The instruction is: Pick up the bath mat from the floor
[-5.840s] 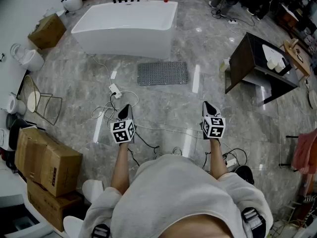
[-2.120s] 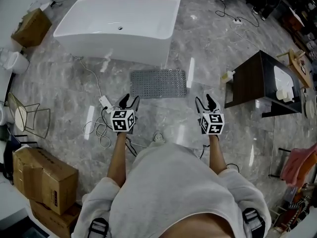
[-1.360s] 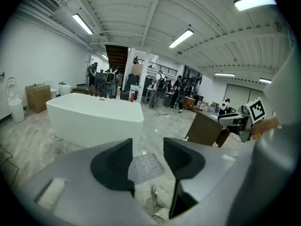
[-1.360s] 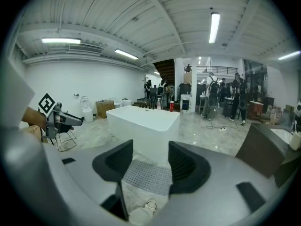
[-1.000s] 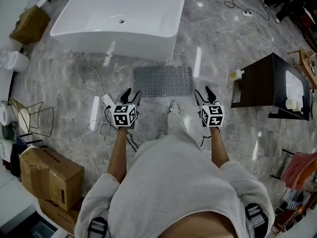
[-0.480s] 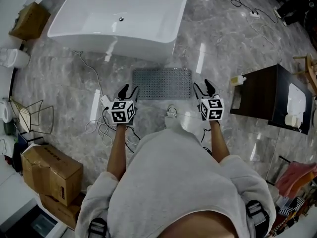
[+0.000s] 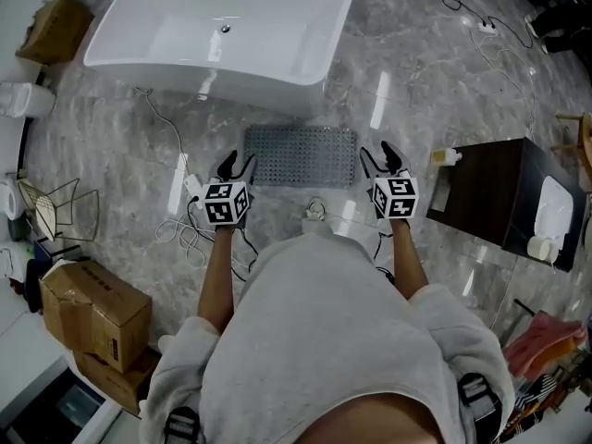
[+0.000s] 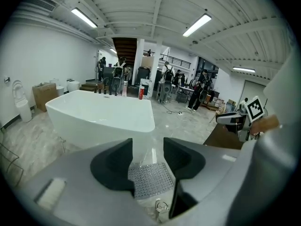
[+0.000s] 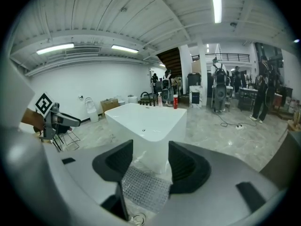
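Observation:
A grey, dotted bath mat [image 7: 300, 155] lies flat on the marble floor in front of the white bathtub [image 7: 222, 28]. My left gripper [image 7: 234, 166] hovers at the mat's near left corner, jaws open and empty. At the near right corner my right gripper [image 7: 381, 158] is held the same way, open with nothing in it. Between the dark jaws of the left gripper view the mat [image 8: 150, 179] shows far below. It appears again in the right gripper view as the mat [image 9: 143, 187] under the jaws, with the tub [image 9: 148, 126] beyond.
A white power strip [image 7: 193, 186] with loose cables lies left of the mat. A dark cabinet [image 7: 490, 192] stands at right, a bottle [image 7: 445, 156] beside it. Cardboard boxes [image 7: 92, 310] and a wire stand [image 7: 51, 209] sit at left. A person's shoe [image 7: 315, 213] is near the mat.
The person has stepped closer to the tub. Both grippers have moved forward to the mat's near corners and stay open.

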The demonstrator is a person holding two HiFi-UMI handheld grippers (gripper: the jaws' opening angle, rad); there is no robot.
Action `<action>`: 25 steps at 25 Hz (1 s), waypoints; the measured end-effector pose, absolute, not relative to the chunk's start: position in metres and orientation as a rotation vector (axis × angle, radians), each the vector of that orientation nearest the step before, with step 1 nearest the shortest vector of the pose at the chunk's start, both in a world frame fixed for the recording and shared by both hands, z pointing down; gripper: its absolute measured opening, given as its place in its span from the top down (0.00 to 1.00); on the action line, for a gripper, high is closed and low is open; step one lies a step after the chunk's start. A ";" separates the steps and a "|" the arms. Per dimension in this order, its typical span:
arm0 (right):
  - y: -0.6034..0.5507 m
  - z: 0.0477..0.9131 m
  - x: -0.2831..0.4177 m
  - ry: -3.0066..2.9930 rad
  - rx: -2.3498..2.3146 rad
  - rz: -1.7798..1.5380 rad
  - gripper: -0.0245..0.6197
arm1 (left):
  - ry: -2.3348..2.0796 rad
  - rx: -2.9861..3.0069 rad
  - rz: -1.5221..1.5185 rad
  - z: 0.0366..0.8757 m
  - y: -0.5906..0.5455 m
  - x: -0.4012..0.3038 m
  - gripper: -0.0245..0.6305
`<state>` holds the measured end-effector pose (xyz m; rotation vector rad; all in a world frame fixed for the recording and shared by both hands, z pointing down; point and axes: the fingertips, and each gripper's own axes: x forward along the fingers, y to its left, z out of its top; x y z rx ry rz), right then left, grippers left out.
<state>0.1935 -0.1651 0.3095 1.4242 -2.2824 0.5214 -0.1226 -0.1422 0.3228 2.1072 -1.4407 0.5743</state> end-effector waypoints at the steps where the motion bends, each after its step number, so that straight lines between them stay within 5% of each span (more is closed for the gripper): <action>1: -0.170 0.311 0.195 -2.283 1.419 0.525 0.59 | -1.444 2.101 0.578 0.324 -0.146 -0.122 0.63; 25: -0.179 0.379 0.197 -2.218 1.324 0.655 0.59 | -1.380 2.001 0.734 0.379 -0.145 -0.141 0.63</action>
